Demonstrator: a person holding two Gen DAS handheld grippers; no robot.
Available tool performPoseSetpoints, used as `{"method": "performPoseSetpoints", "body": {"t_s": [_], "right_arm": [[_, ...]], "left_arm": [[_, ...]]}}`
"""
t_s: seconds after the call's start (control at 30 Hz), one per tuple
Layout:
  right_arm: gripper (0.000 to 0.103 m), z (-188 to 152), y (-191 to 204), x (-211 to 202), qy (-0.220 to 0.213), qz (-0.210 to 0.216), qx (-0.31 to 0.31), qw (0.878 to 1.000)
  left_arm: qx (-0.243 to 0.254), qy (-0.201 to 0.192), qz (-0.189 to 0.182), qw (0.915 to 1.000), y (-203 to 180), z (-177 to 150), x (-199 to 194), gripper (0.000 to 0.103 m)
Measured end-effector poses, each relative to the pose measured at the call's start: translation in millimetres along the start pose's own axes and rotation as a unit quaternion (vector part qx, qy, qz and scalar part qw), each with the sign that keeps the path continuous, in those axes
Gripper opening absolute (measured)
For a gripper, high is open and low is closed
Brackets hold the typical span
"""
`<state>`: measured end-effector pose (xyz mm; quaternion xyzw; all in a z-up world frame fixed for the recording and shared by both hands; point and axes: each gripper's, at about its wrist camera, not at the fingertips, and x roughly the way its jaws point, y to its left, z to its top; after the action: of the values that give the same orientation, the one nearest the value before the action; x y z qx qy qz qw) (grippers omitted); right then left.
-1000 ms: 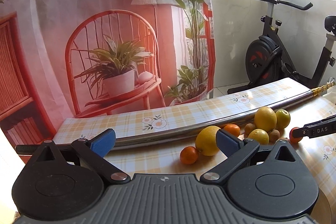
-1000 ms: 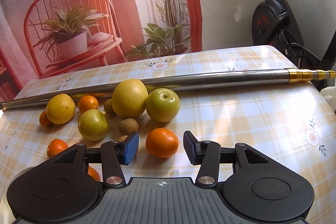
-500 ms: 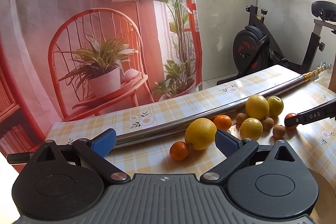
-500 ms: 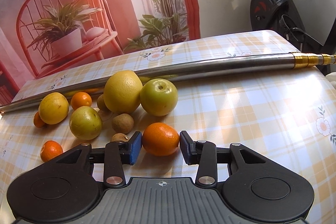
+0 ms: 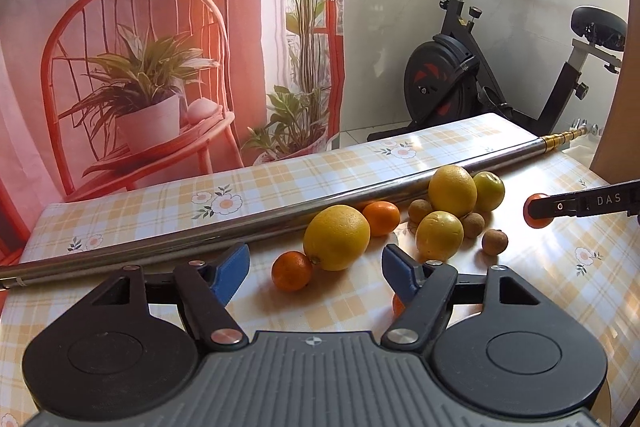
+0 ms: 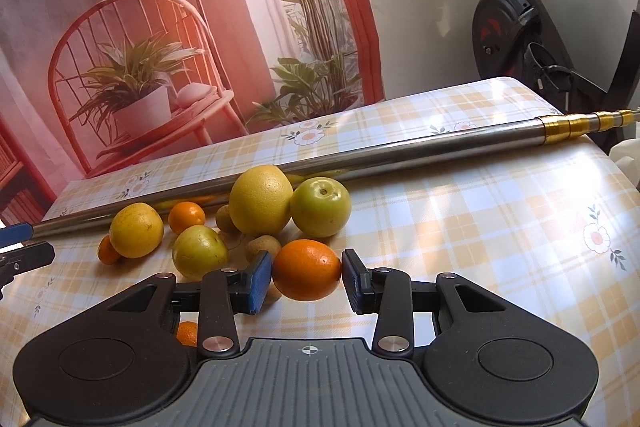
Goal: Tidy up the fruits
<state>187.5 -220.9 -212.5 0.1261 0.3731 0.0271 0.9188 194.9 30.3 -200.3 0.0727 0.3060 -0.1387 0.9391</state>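
Observation:
Fruit lies in a loose group on the checked tablecloth. In the right wrist view my right gripper is shut on an orange, with a blue pad against each side of it. Behind it sit a large yellow citrus, a green apple and a yellow-green fruit. My left gripper is closing. A yellow citrus and a small orange lie just ahead of its pads, untouched. The right gripper's finger with the orange shows at the right of the left wrist view.
A long steel pole with a brass end lies across the table behind the fruit. Small brown fruits sit among the group. A printed backdrop hangs beyond the table's far edge, and an exercise bike stands at the right.
The right gripper's jaws closed in on the orange and now clamp it. The left gripper tipped down toward the fruit and its jaws narrowed.

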Motion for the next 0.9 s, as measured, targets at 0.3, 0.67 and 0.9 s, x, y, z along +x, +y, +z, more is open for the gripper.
{"method": "performPoseSetpoints", "body": {"t_s": [0.3,0.67,0.9], "right_arm": [[0.036,2,8,-10,-0.009,0.005,-0.003,1.000],[0.036,0,7,-10,-0.007,-0.003,-0.004,1.000],[0.036,-1,5,-9,-0.004,-0.004,0.002,1.000]], "left_arm": [[-0.008,0.022,-0.018,0.9996,11,0,21,0.063],[-0.011,0.030,-0.046,0.9984,3,17,45,0.064],[0.004,0.035,-0.052,0.9981,0,27,69,0.064]]}}
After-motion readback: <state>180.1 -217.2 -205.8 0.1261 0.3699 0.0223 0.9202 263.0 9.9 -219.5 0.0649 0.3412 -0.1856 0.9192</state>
